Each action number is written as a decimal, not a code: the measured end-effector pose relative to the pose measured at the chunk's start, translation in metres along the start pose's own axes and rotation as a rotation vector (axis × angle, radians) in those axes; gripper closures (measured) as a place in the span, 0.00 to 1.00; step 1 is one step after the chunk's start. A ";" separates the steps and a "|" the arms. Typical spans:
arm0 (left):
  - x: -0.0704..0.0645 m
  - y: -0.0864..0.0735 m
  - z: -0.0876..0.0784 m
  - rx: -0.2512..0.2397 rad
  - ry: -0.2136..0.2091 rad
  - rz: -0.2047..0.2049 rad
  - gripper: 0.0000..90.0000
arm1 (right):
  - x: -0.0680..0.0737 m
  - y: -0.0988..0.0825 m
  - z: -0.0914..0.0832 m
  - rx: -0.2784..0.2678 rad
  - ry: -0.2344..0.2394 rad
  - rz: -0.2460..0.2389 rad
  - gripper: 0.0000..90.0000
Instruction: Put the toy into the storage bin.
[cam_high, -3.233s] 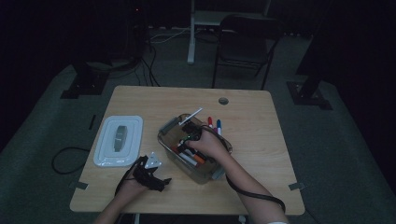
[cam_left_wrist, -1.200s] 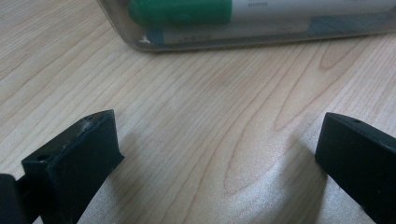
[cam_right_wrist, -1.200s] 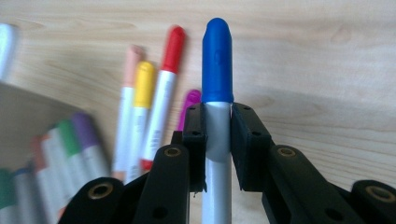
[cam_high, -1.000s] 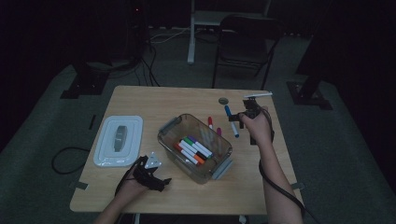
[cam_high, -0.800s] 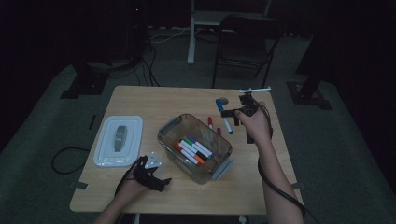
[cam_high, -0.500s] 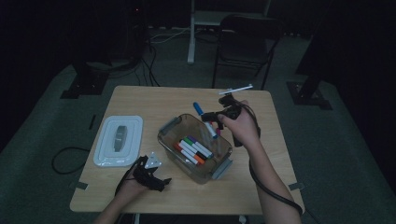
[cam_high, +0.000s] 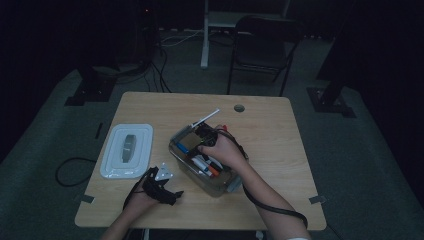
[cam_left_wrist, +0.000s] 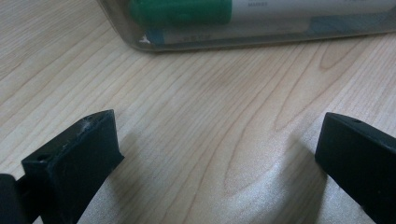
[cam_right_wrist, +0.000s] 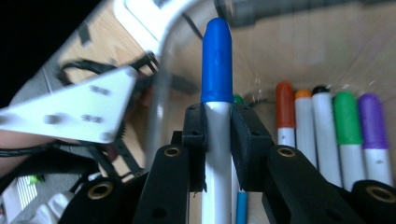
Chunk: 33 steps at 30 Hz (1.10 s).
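Right gripper (cam_right_wrist: 218, 123) is clamping one blue marker (cam_right_wrist: 216, 65) over the bin (cam_high: 226, 181); five markers (cam_right_wrist: 327, 121) inside. Left gripper (cam_left_wrist: 219, 154) is gaping on the table (cam_left_wrist: 196, 116).

The high view looks forward and down over the whole tabletop (cam_high: 280, 130). Both tool views sit very close, sharing with it the clear bin (cam_high: 220, 186) of markers (cam_right_wrist: 345, 126).

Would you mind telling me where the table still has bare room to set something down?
The table's right side, beyond the clear bin, is bare, as is the far left corner behind the white lid. It is crowded around the bin, where the right tongs hold a blue marker.
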<state>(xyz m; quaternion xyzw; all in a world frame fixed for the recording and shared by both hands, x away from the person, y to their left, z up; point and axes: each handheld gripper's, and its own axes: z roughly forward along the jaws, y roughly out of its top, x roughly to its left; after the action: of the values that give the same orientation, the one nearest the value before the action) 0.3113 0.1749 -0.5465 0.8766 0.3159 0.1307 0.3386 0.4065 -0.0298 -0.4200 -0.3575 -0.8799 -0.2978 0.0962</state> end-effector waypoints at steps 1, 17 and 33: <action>0.000 0.000 0.000 0.000 0.000 0.000 0.00 | 0.000 0.000 0.000 0.000 0.000 0.000 0.85; 0.000 0.000 0.000 -0.003 0.003 0.000 0.00 | -0.016 -0.009 0.060 0.206 -0.029 0.034 0.79; 0.000 0.000 0.000 -0.001 0.001 0.000 0.00 | -0.048 -0.017 -0.066 -0.162 -0.096 0.062 0.72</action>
<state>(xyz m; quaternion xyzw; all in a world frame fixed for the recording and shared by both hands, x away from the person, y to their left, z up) 0.3113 0.1748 -0.5467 0.8763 0.3160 0.1313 0.3391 0.4268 -0.1062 -0.3935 -0.4051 -0.8449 -0.3475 0.0340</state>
